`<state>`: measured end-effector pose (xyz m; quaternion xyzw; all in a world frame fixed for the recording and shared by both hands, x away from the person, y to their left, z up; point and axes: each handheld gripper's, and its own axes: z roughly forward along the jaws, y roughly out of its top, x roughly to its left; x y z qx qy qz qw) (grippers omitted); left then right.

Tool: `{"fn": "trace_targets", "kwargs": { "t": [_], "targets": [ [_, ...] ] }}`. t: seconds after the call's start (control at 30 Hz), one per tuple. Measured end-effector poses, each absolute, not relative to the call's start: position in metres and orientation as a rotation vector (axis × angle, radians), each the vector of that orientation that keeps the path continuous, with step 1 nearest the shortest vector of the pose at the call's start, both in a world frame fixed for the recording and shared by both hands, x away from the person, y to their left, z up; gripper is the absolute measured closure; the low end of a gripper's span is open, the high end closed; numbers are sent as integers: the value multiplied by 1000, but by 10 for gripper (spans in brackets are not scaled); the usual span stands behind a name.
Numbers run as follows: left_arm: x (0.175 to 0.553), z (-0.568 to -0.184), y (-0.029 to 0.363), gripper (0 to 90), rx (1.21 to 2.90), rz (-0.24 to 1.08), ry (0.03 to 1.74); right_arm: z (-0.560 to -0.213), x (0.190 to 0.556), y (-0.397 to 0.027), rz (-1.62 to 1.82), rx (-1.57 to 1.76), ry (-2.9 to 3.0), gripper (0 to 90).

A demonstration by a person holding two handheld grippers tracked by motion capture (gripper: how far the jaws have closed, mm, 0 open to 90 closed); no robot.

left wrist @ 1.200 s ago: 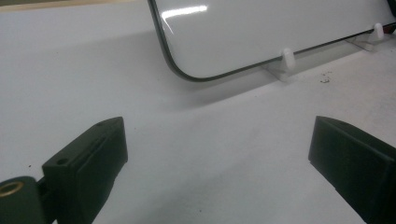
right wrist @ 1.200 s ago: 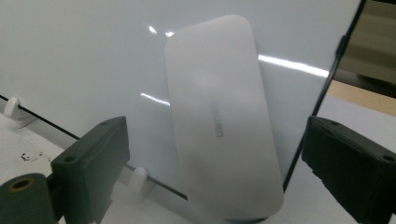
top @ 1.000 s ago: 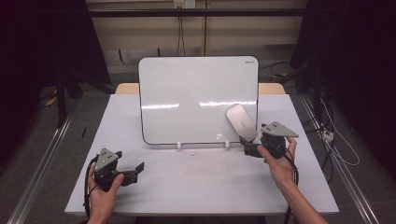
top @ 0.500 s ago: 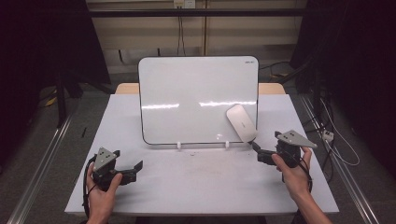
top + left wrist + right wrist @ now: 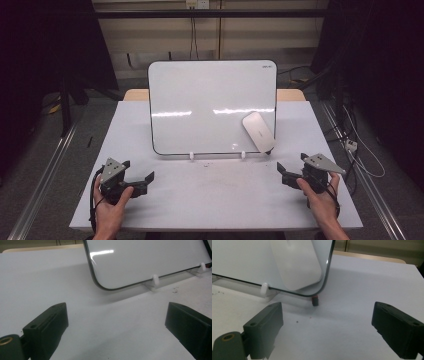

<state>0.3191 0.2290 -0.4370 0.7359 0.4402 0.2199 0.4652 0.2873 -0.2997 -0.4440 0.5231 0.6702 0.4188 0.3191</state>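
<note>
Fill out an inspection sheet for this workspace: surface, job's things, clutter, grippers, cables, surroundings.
Surface: white table, a few dark specks near the board's feet.
Job's things: whiteboard propped upright on small white clips; white eraser stuck to its lower right corner.
Clutter: small dark and red piece on the table under the board's corner.
Grippers: left gripper open, empty, low over the table at front left; right gripper open, empty, at front right, jaws have just been closing with nothing between them.
Cables: one black cable at the left gripper; more on the floor at right.
Surroundings: dark curtains on both sides, metal floor rails, pale back wall.
</note>
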Motion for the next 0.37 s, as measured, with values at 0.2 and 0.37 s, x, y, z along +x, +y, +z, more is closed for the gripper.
{"fn": "trace_targets", "kwargs": {
  "t": [0.2,0.37],
  "targets": [
    [318,-437,229,47,1810,533,1084,-449,281,-298,1117,1342,1750,99],
    [319,-438,231,49,1818,537,1103,-448,282,-299,1120,1365,1766,95]
  ]
}}
